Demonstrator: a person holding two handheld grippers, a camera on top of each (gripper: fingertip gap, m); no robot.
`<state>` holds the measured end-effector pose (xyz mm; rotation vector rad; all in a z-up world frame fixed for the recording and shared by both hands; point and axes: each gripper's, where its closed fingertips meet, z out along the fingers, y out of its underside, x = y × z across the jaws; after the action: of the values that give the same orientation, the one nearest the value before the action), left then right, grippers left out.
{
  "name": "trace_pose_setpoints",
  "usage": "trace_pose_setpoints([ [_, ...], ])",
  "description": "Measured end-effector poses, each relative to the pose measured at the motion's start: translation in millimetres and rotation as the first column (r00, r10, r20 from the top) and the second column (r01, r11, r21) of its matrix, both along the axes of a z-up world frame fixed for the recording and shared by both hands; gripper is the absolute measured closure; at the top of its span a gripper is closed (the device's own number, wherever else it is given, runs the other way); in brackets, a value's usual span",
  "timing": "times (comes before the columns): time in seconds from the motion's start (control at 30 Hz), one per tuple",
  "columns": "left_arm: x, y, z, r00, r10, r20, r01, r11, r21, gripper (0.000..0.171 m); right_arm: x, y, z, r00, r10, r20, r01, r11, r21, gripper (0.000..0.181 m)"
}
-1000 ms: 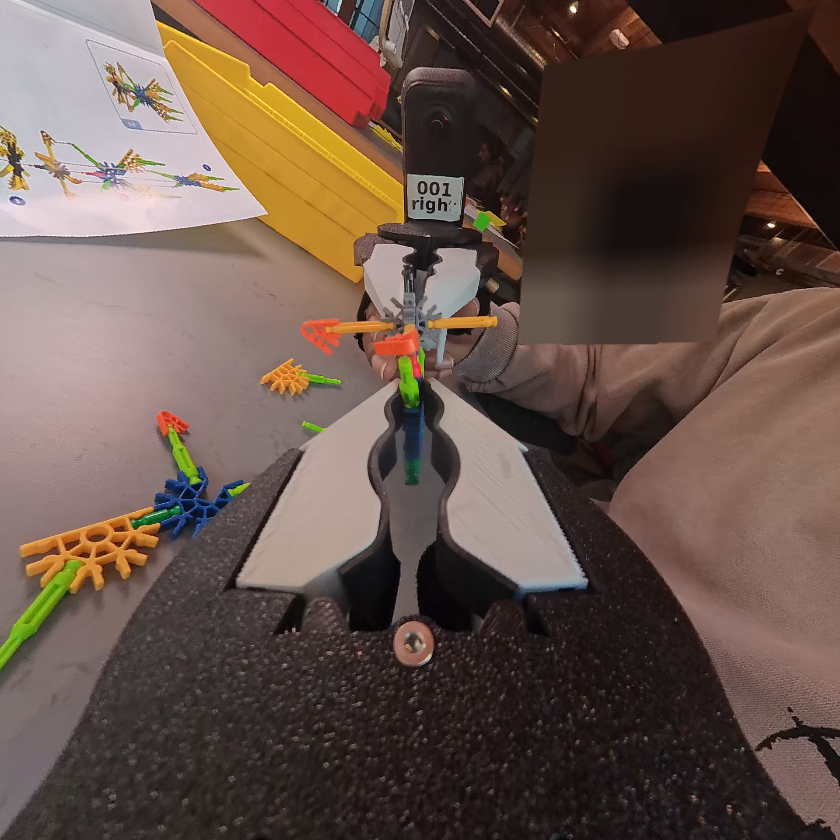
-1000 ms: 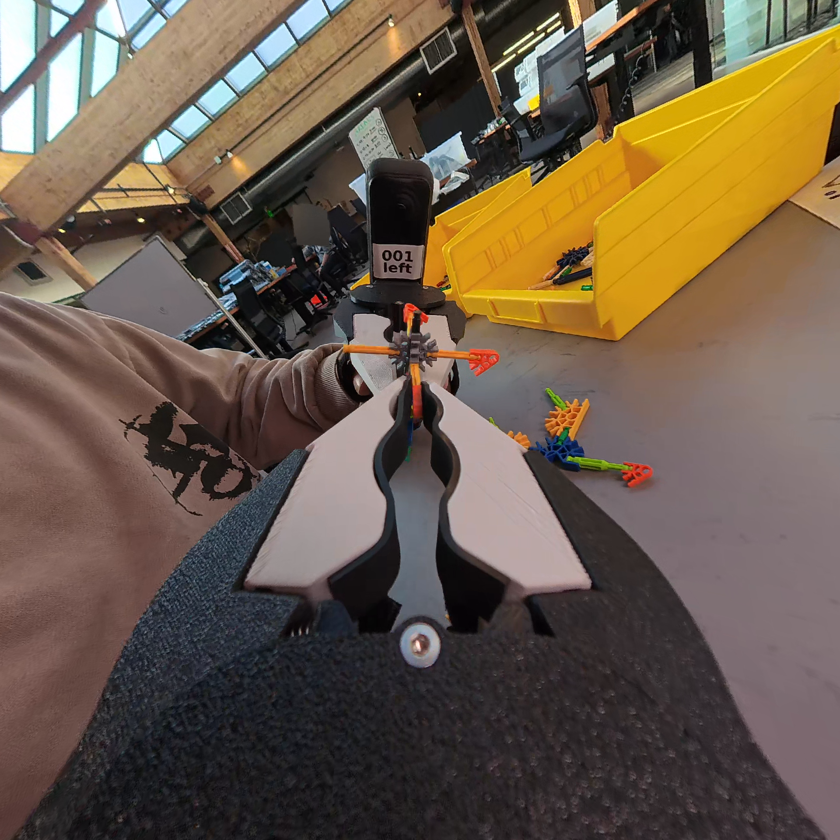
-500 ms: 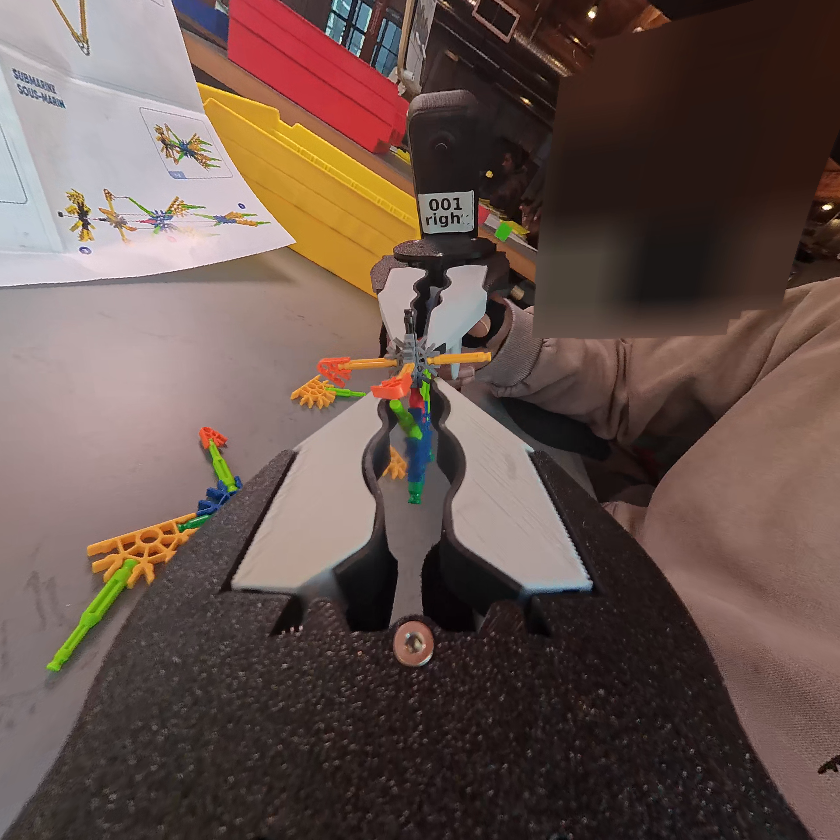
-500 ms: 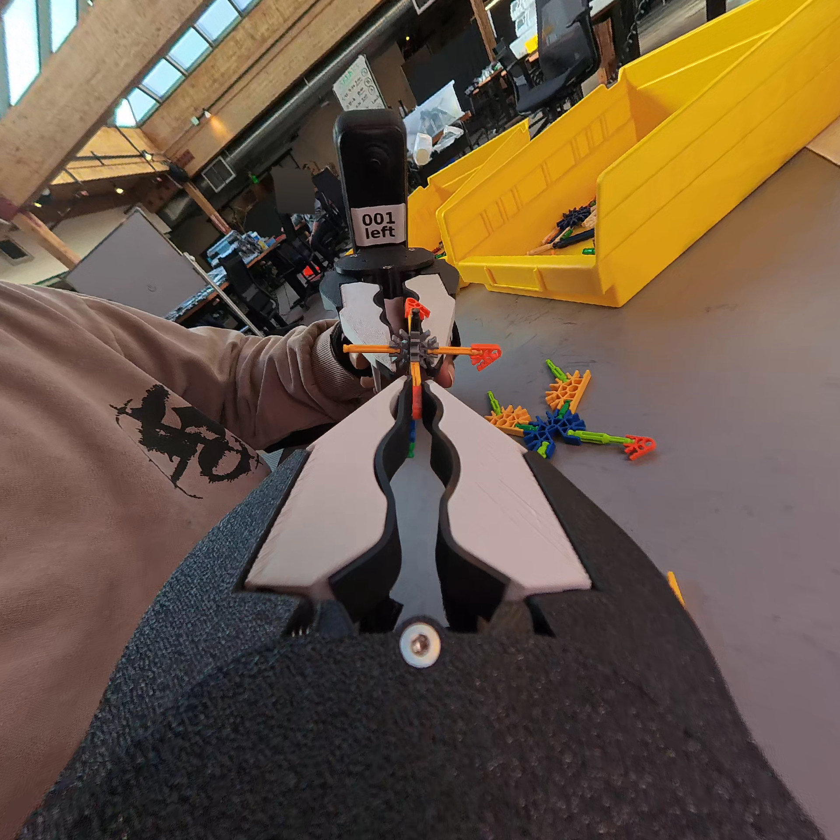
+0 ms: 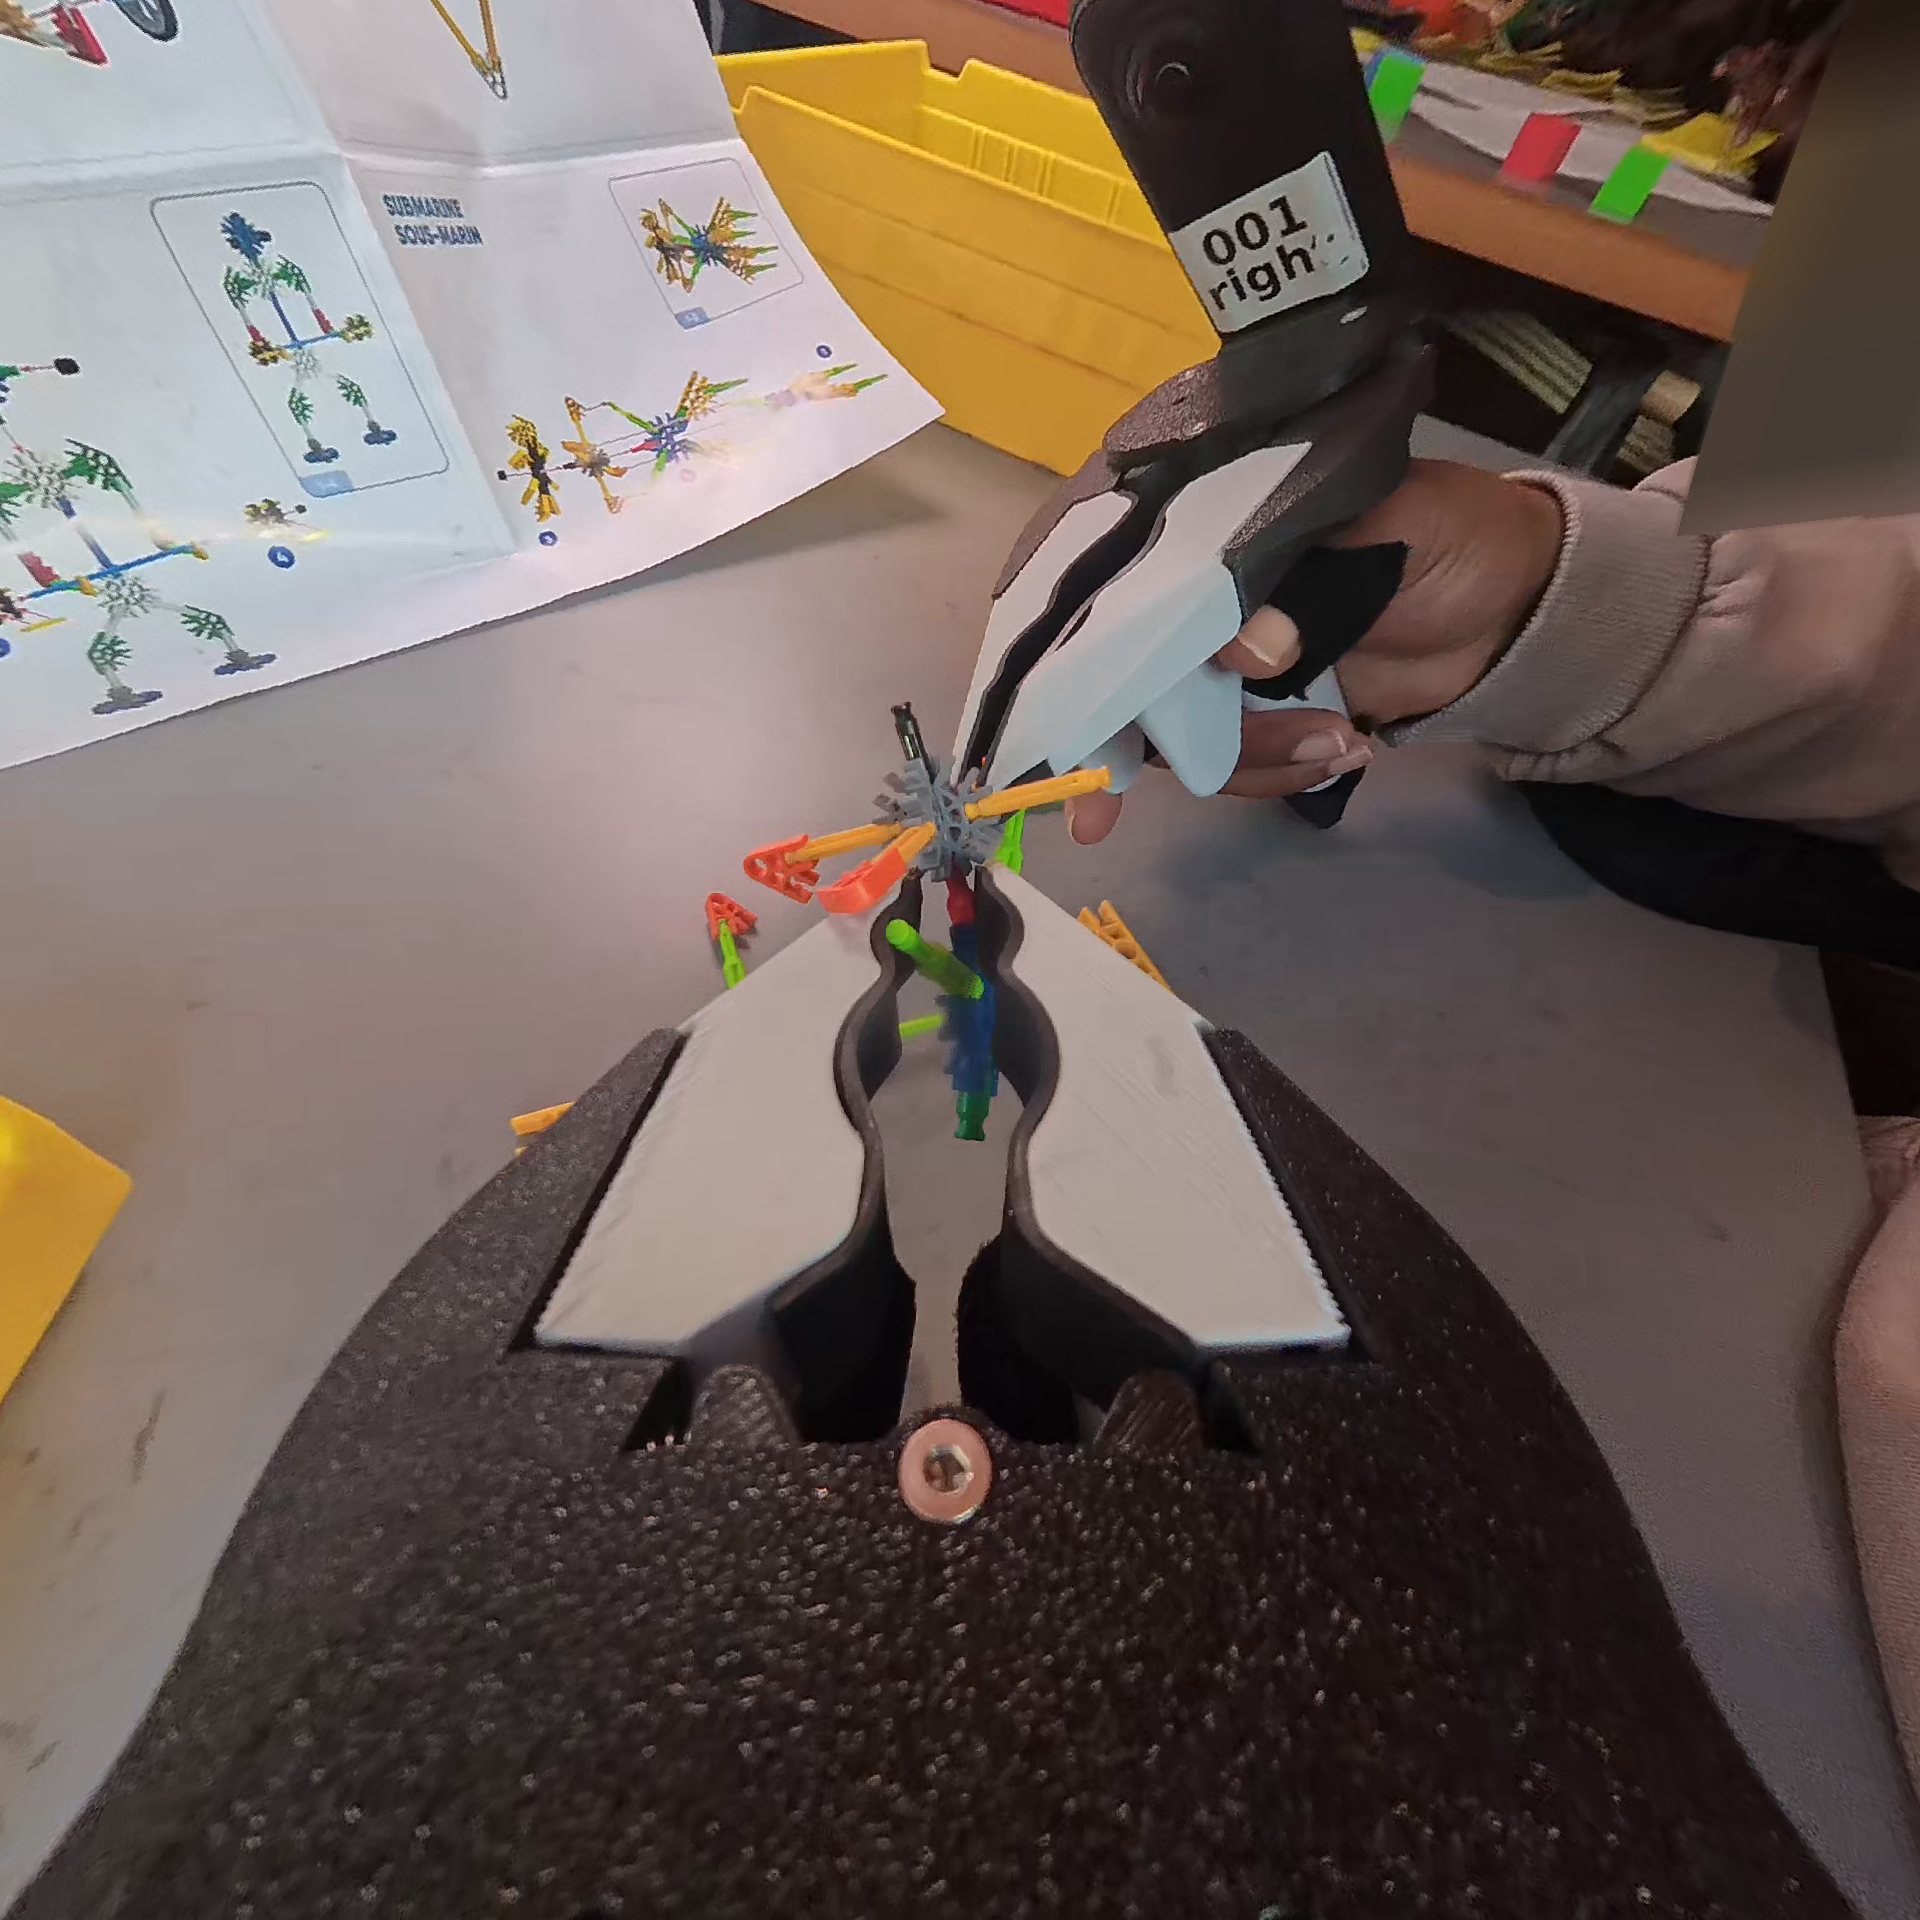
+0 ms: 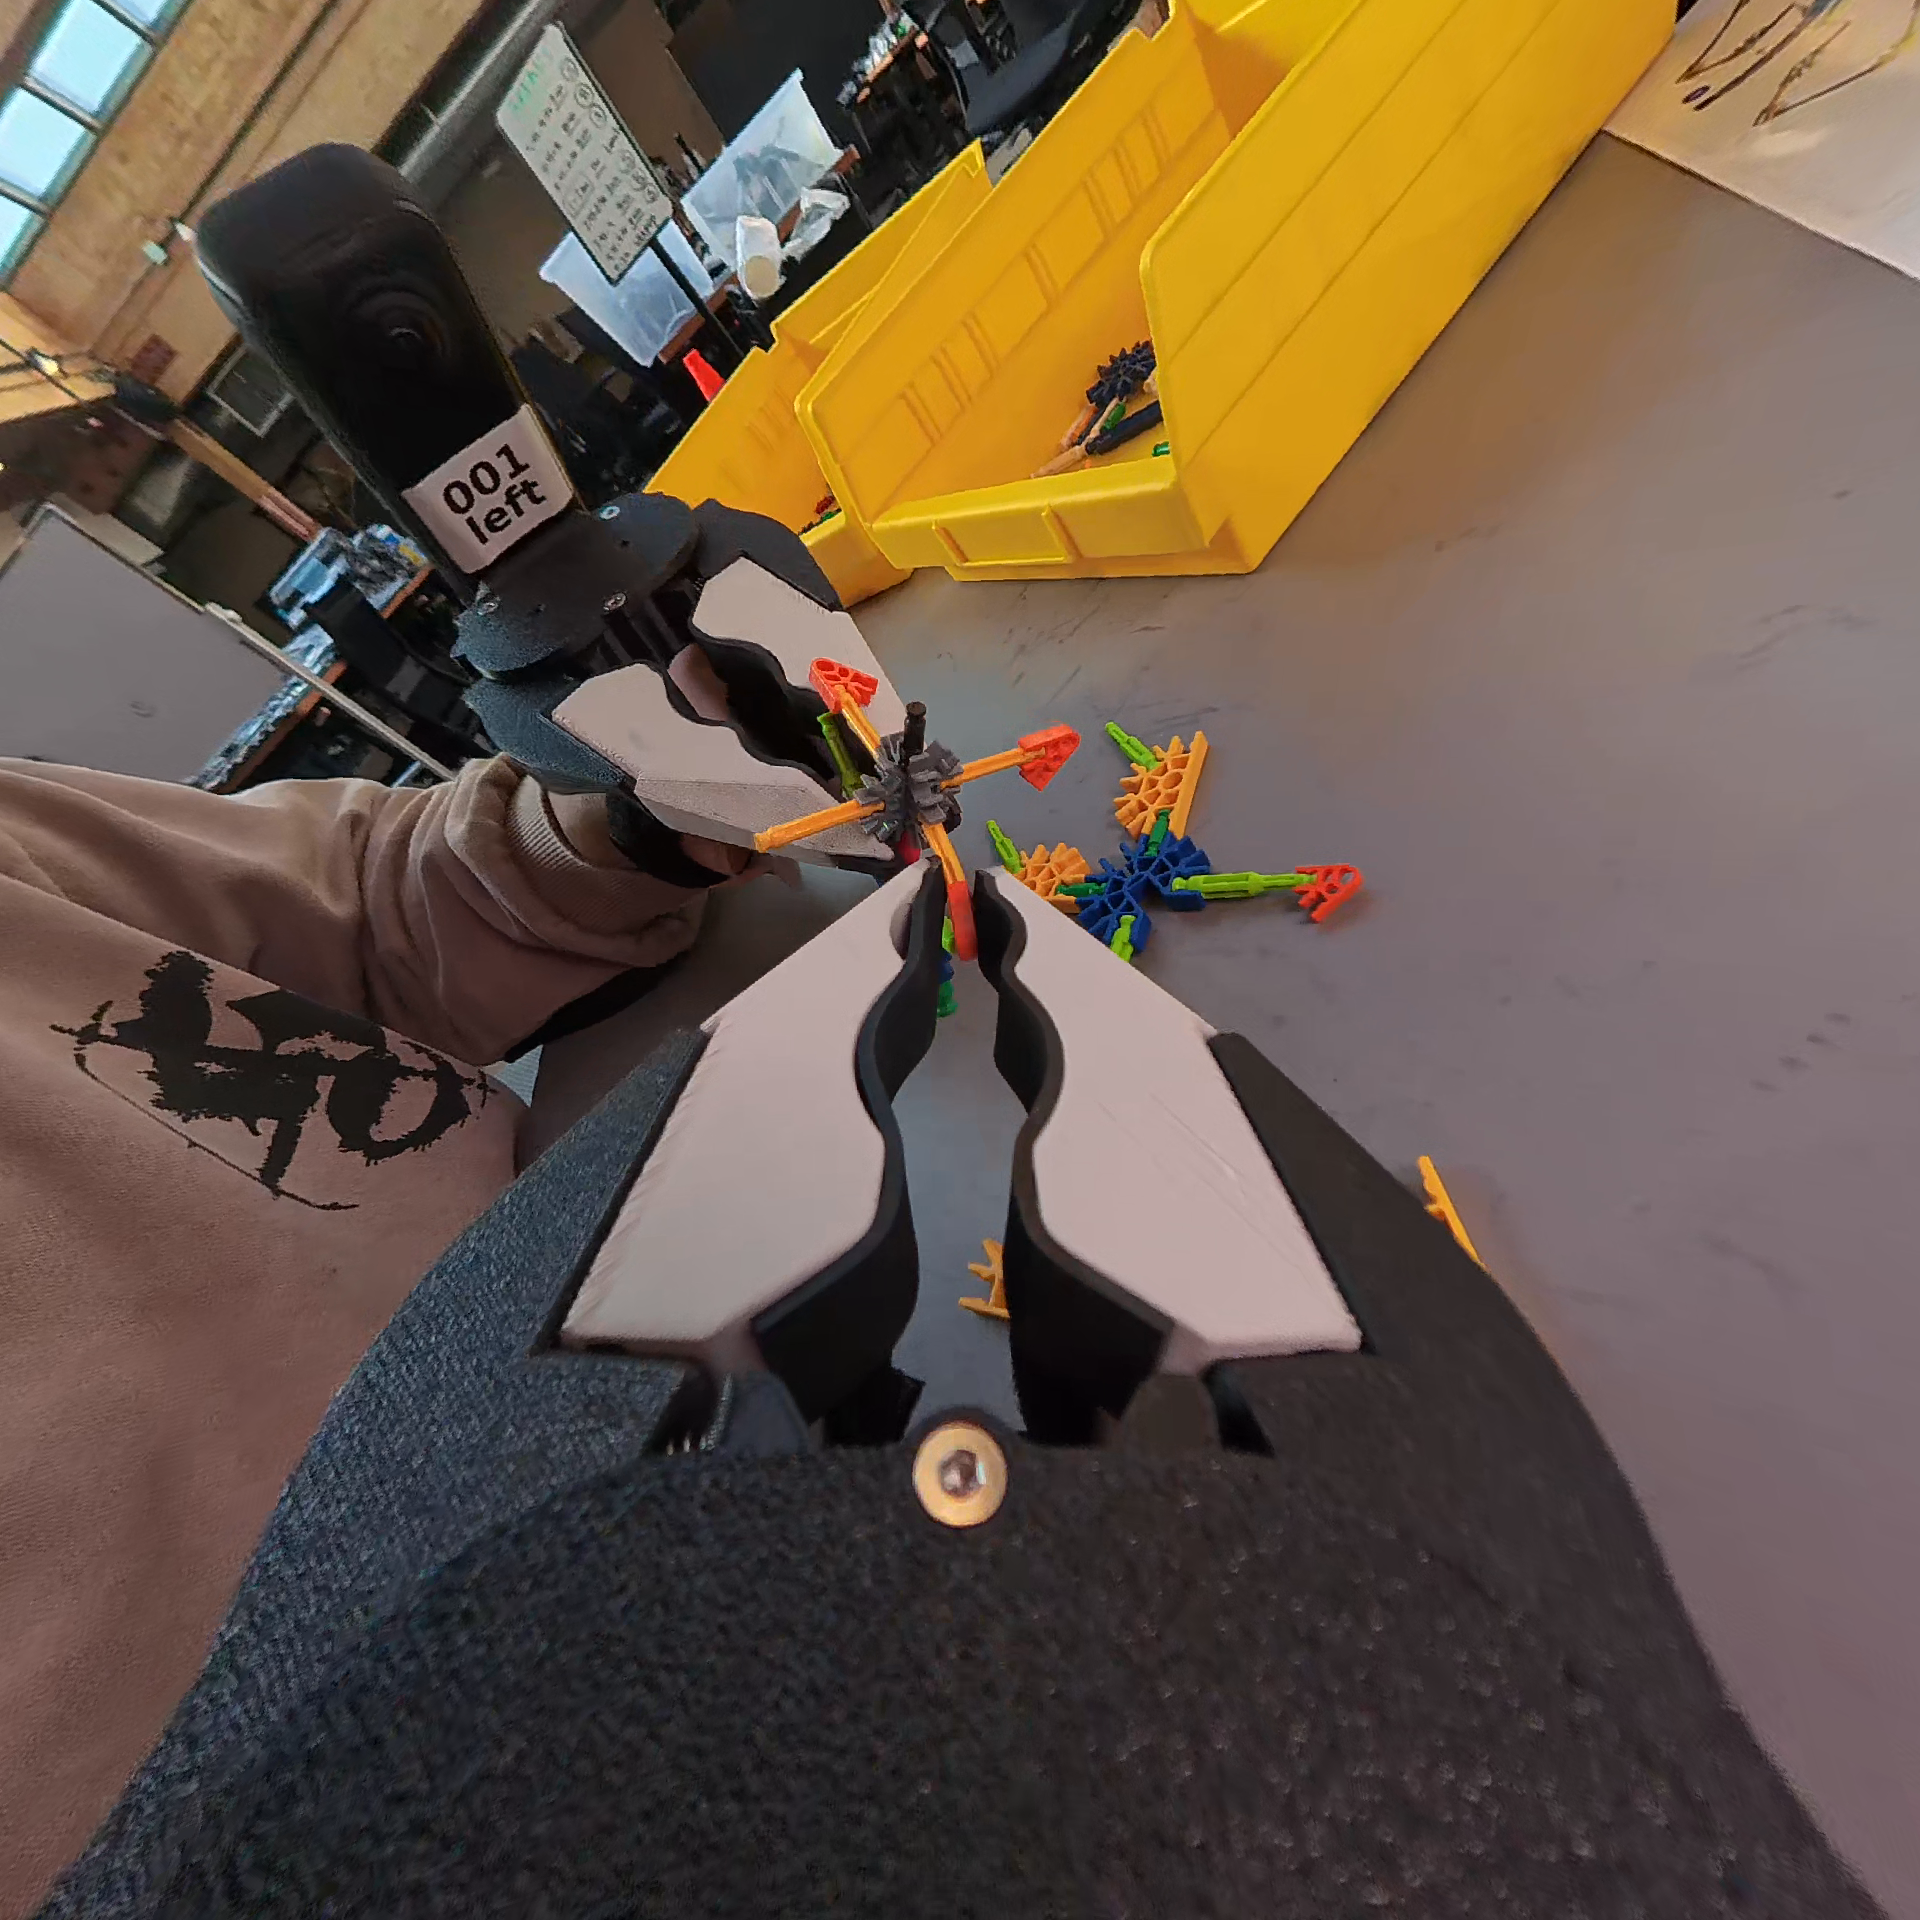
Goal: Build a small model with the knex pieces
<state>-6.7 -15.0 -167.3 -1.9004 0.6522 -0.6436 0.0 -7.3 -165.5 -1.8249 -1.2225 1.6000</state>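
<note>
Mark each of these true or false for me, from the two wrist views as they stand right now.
1. Both grippers are closed on the same toy assembly. True: the left gripper and right gripper each pinch it.
2. Its hub is blue. False: the hub is grey.
3. Loose pieces lie on the table. True.
4. The nearest yellow bin is empty. False: it holds parts.
5. The instruction sheet lies inside a bin. False: it rests on the table.
</note>
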Motion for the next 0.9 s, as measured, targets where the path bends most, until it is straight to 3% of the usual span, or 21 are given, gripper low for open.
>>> trace_pose_setpoints([
  [0.07, 0, 0, -2, 1.0, 0.012, -0.02, -0.012, 1.0, -0.011, 0.162, 0, 0, -4, 1.0, -0.003, 0.019, 0.003, 1.0, 0.001, 0.178],
  [0.17, 1, -3, 1, 0.988, -0.006, 0.151, 0.025, 0.992, -0.127, 0.162, 0, -3, 1, 1.0, 0.019, -0.011, -0.02, 0.993, -0.113, 0.178],
  [0.27, 4, -7, 7, 0.926, -0.029, 0.377, 0.126, 0.963, -0.236, 0.162, 2, -7, 9, 0.993, 0.059, -0.1, -0.088, 0.943, -0.322, 0.178],
  [0.4, 2, -7, 13, 0.88, -0.03, 0.473, 0.171, 0.951, -0.259, 0.162, 4, -6, 20, 0.976, 0.065, -0.208, -0.159, 0.864, -0.478, 0.172],
  [0.73, -4, -6, 21, 0.833, -0.028, 0.552, 0.2, 0.947, -0.253, 0.163, 9, -2, 18, 0.979, 0.076, -0.19, -0.139, 0.927, -0.348, 0.179],
  [0.9, -2, -10, 31, 0.757, -0.047, 0.652, 0.266, 0.933, -0.242, 0.166, 10, -11, 24, 0.973, 0.133, -0.187, -0.168, 0.968, -0.187, 0.177],
])
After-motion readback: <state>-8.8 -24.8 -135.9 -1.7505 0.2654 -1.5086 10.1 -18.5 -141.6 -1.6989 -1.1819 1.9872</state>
